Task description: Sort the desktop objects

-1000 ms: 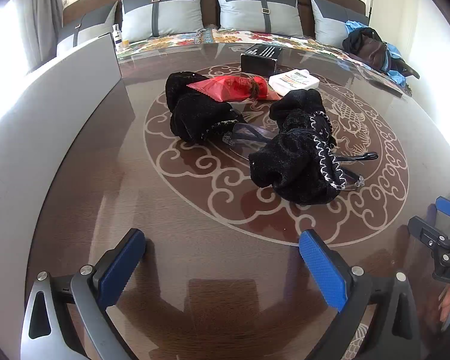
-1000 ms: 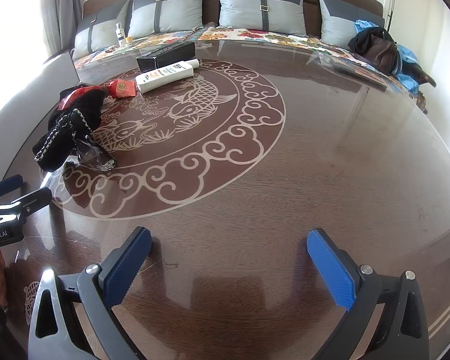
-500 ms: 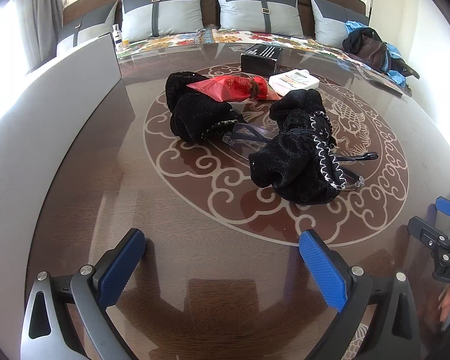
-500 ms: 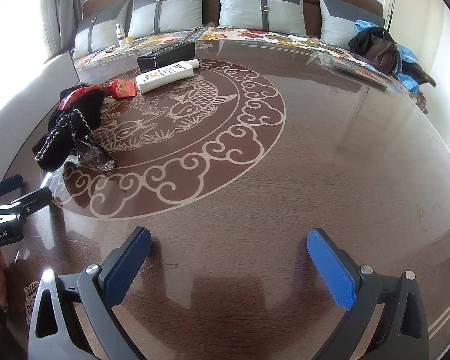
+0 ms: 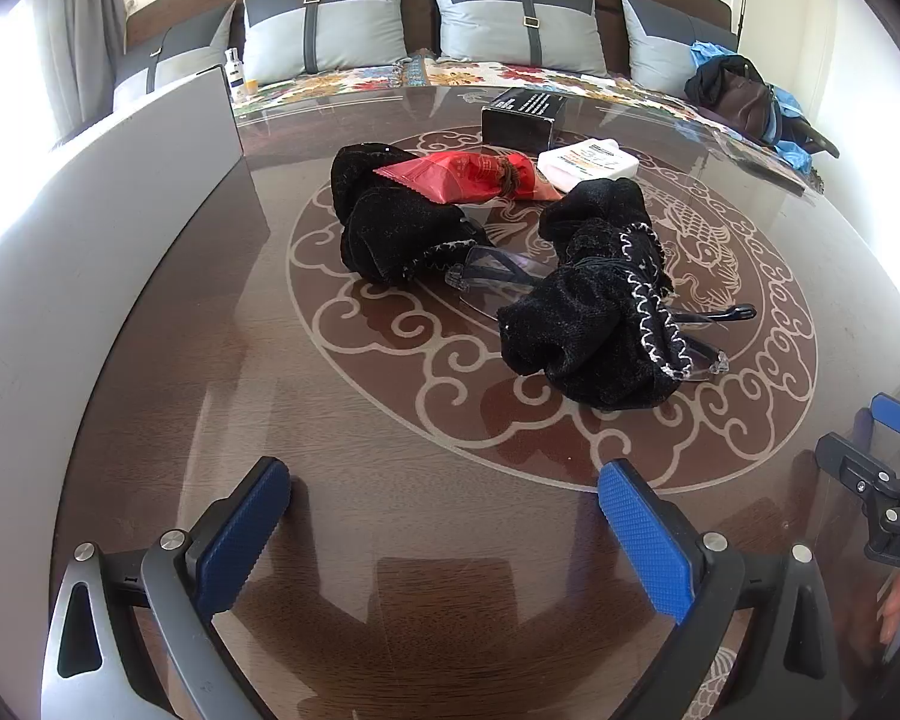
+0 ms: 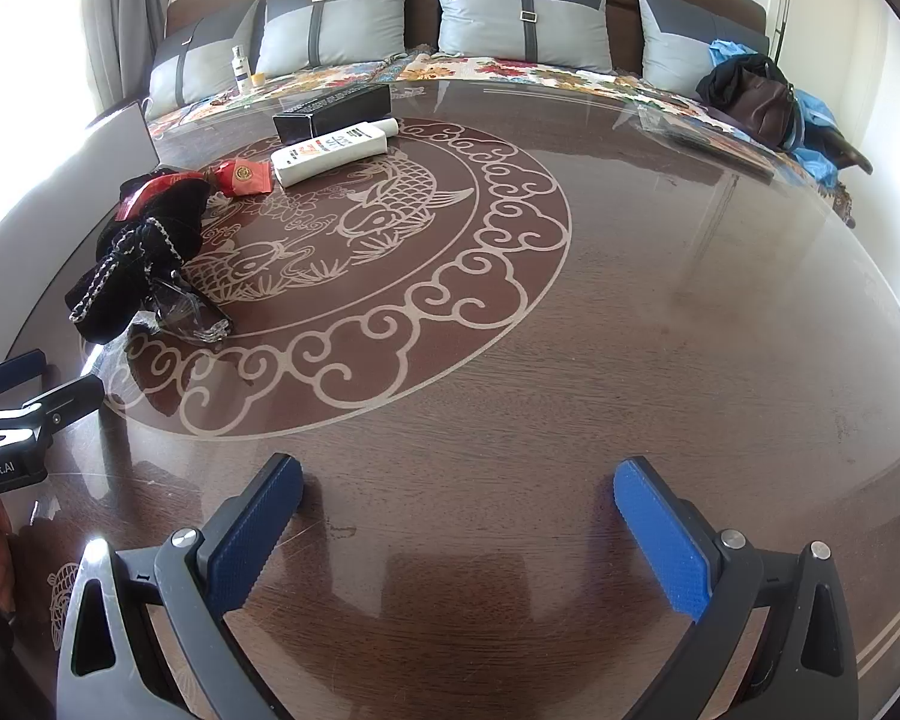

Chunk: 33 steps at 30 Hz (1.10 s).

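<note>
On the dark round table [image 5: 390, 510] lie two black velvet pouches, one at the left [image 5: 390, 228] and one at the right [image 5: 600, 324], with clear glasses [image 5: 498, 276] between them. A red snack packet [image 5: 462, 177] rests on the left pouch. Behind it are a white tube [image 5: 588, 162] and a black box [image 5: 522, 114]. My left gripper [image 5: 444, 516] hovers open near the table's front, well short of the pile. My right gripper [image 6: 459, 510] is open over bare table, with the pouch [image 6: 138, 264], glasses [image 6: 192, 312], tube [image 6: 330, 153] and box [image 6: 330, 111] far to its left.
A grey panel [image 5: 120, 210] stands along the table's left edge. Behind the table is a sofa with grey cushions [image 5: 510, 18], a small bottle [image 5: 234, 69] and a dark bag [image 5: 744, 96]. Each gripper shows at the edge of the other's view.
</note>
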Each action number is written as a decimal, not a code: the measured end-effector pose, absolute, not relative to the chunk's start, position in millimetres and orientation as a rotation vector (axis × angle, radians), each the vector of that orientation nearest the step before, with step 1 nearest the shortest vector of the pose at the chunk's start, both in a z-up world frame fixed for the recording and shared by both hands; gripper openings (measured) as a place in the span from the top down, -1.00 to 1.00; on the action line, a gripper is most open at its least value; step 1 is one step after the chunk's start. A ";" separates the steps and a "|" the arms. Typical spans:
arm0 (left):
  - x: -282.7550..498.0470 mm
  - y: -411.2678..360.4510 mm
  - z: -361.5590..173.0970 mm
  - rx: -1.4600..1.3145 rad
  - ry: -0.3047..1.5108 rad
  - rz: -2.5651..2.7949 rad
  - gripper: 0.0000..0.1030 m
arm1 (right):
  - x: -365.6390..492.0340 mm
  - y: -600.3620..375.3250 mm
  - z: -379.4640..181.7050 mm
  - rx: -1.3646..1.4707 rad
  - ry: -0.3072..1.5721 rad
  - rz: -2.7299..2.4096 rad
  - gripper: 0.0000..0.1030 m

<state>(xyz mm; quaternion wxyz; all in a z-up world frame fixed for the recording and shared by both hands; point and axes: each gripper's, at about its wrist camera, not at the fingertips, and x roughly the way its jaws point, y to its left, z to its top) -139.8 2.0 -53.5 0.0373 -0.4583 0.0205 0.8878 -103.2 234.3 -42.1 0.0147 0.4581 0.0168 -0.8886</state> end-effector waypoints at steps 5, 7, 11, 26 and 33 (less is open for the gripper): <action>-140.1 1.8 -53.3 -1.407 0.063 2.725 -1.00 | -103.3 234.5 -42.5 1.426 0.052 -2.766 -1.00; -139.1 2.3 -53.8 -1.407 0.063 2.725 -1.00 | -103.2 234.4 -42.3 1.426 0.052 -2.766 -1.00; -138.8 2.5 -53.9 -1.407 0.062 2.725 -1.00 | -103.3 234.5 -42.5 1.426 0.052 -2.766 -1.00; -139.1 1.7 -53.2 -1.406 0.066 2.726 -1.00 | -103.0 234.2 -42.0 1.425 0.052 -2.766 -1.00; -137.3 -5.5 -52.3 -1.409 0.021 2.715 -1.00 | -103.1 234.0 -42.4 1.425 0.052 -2.766 -1.00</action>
